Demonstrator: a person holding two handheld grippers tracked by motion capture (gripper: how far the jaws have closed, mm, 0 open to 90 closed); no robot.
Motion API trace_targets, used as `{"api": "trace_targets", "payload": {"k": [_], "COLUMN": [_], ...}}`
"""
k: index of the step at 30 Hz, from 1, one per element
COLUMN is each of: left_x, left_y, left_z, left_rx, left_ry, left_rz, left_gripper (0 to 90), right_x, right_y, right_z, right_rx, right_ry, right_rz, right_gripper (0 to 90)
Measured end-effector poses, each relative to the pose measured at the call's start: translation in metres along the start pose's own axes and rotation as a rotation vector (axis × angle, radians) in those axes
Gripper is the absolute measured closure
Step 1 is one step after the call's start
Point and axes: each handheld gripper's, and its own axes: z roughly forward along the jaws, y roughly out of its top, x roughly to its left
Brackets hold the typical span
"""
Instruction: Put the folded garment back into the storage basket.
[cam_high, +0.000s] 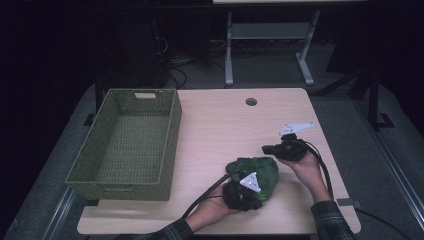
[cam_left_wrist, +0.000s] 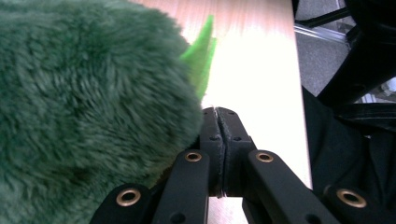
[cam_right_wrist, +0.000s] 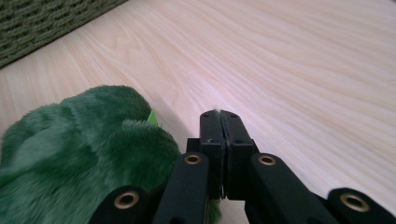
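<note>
The pale wooden surface (cam_high: 220, 130) carries a woven olive-green basket (cam_high: 172, 130) at its far left, and nothing lies inside it that I can see. Near the front edge, well apart from the basket, sits a green plush toy (cam_high: 260, 172), a soft furry lump with a brighter green felt tab sticking out. My left gripper (cam_high: 243, 196) is at the toy's near side, its fur brushing against the side of my jaws, which are pressed together on nothing. My right gripper (cam_high: 272, 149) hovers just beside the toy on its far right, jaws likewise pressed tight and empty. I judge the work barely begun: the toy is not gripped and not lifted, and if the basket is its place, the whole carry is left.
</note>
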Motion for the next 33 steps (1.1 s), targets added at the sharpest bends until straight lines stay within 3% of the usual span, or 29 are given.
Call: {"api": "trace_targets", "payload": {"k": [3,5,9,20,33], "left_x": [0.003,0.005,0.007,0.015,0.028], "left_y": [-0.002,-0.003,-0.004,-0.009,-0.016], "left_z": [0.0,-0.001,-0.002,-0.008,-0.022], "left_rx": [0.004,0.003,0.008,0.02,0.015], "left_ry": [0.015,0.017,0.027,0.049,0.106], "left_rz": [-0.013,-0.021,-0.022,-0.034,-0.054], "left_gripper": [88.7,88.7,88.7,88.7,88.7], "right_x": [0.003,0.004,0.004,0.006,0.016], "right_y": [-0.001,-0.004,-0.006,-0.018,-0.041], "right_z": [0.013,0.019,0.019,0.005,-0.019], "right_rx": [0.038,0.07,0.072,0.096,0.132], "right_ry": [0.017,0.023,0.039,0.038,0.025], "right_rz": [-0.007,-0.038,-0.024,-0.021,-0.01], "right_gripper": [89.2,89.3,89.2,88.7,89.7]}}
